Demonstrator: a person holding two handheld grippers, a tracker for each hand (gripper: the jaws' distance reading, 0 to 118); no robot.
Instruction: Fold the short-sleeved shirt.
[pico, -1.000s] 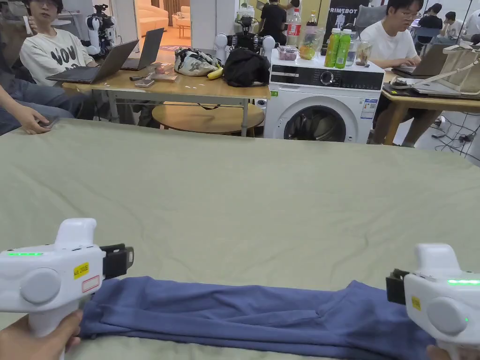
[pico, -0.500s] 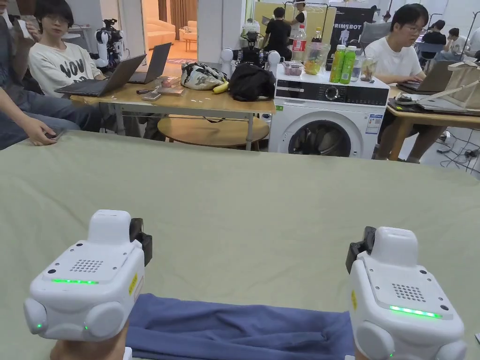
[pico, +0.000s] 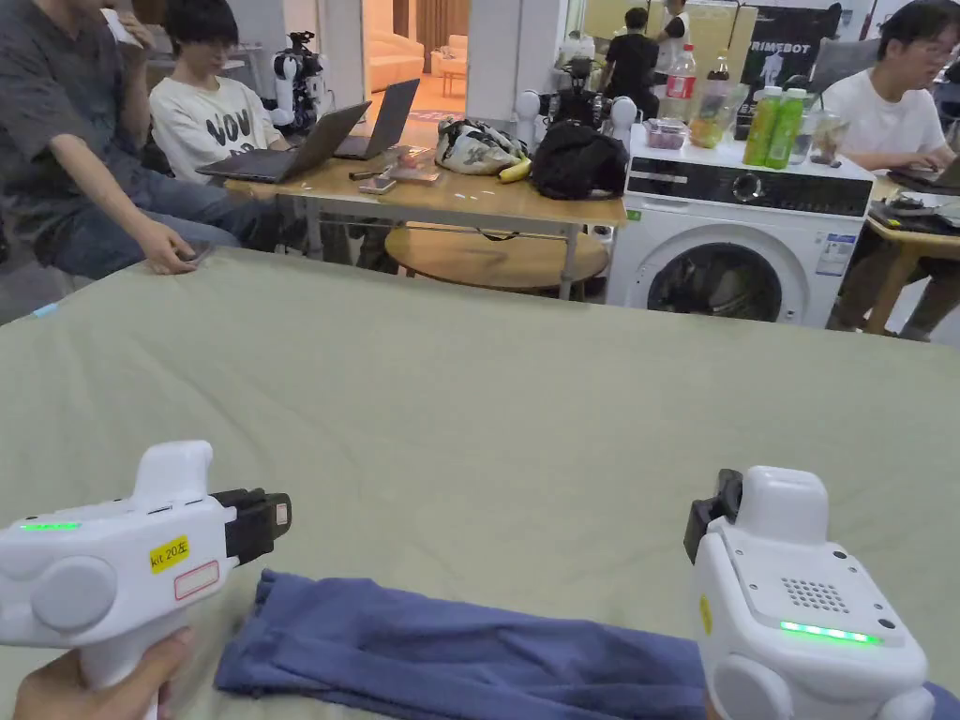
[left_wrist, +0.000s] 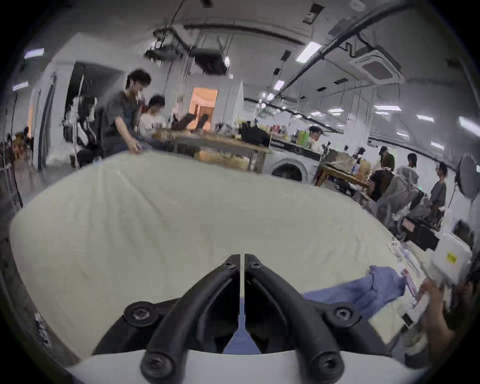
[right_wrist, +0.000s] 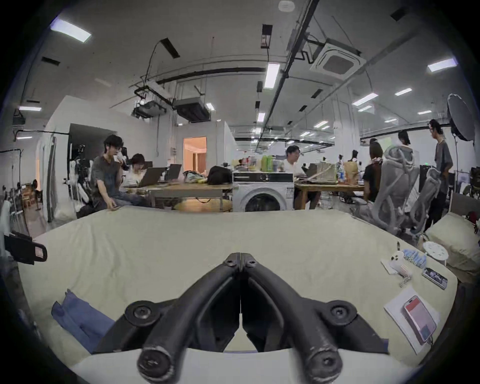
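Observation:
The blue short-sleeved shirt lies folded into a long narrow strip along the near edge of the pale green bed. My left gripper hovers just above the strip's left end, pointing right, jaws shut and empty. My right gripper hovers over the strip's right part, pointing away from me, jaws shut on nothing. In the left gripper view the jaws meet over the sheet, with the shirt to the lower right. From the right gripper, the shirt shows at the lower left.
A seated person's hand rests on the bed's far left corner. Two phones, paper and small items lie on the bed's right edge beside a pillow. Beyond the bed stand a washing machine and wooden tables with people.
The left gripper has turned from pointing away from me to pointing right. The right gripper still points away. The shirt lies as before; the head camera has shifted.

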